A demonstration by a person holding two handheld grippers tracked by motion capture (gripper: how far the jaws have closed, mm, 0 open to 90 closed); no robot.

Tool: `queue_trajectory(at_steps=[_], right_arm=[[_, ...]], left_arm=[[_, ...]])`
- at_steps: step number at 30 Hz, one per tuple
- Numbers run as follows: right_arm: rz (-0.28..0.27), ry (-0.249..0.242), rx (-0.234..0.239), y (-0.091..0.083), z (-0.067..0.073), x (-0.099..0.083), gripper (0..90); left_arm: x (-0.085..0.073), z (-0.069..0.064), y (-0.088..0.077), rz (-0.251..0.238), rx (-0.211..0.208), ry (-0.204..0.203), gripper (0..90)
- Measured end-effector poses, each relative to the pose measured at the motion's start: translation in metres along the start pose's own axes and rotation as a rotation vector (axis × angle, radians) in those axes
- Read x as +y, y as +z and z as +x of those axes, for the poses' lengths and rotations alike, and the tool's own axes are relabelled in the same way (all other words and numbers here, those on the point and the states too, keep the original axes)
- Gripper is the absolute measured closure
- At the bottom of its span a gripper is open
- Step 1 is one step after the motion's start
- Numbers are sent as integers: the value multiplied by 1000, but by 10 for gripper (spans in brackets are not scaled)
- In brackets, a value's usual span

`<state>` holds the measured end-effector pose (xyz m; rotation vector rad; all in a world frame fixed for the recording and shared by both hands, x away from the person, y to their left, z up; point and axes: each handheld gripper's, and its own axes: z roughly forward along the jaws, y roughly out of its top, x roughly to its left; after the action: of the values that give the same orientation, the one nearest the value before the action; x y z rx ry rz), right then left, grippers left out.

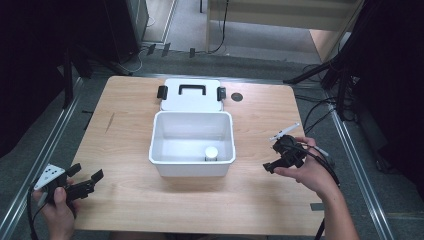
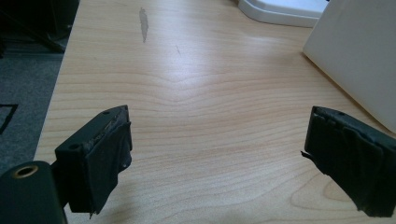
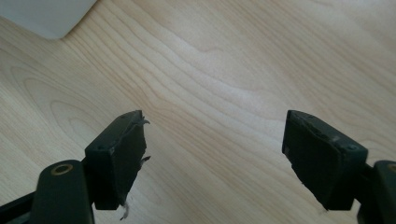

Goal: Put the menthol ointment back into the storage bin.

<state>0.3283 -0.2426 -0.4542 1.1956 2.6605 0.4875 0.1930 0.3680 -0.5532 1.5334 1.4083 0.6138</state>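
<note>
A white open box stands in the middle of the wooden table. Its lid, with a black handle and two black latches, lies flat behind it. A small white cylinder stands inside the box near its front right corner. My left gripper is open at the table's front left corner, empty, well to the left of the box. My right gripper is held open to the right of the box, above bare wood, with nothing between its jaws.
A small dark round disc is set in the table to the right of the lid. A dark smudge marks the wood at the far left. Metal rails run along both sides of the table, and cables lie on the floor at right.
</note>
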Motion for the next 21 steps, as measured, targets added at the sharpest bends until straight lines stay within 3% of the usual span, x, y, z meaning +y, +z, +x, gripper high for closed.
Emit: queue_trajectory(at_steps=[8,14,21], right_arm=[[-67,69,-7,9,-3,-27,220],[-156,142,0,12,-9,-47,221],[-250,226,-46,17,-10,-71,221]], left_arm=[[0,0,0,0,1,1,82],[0,0,0,-2,1,-1,82],[0,0,0,-1,0,1,82]])
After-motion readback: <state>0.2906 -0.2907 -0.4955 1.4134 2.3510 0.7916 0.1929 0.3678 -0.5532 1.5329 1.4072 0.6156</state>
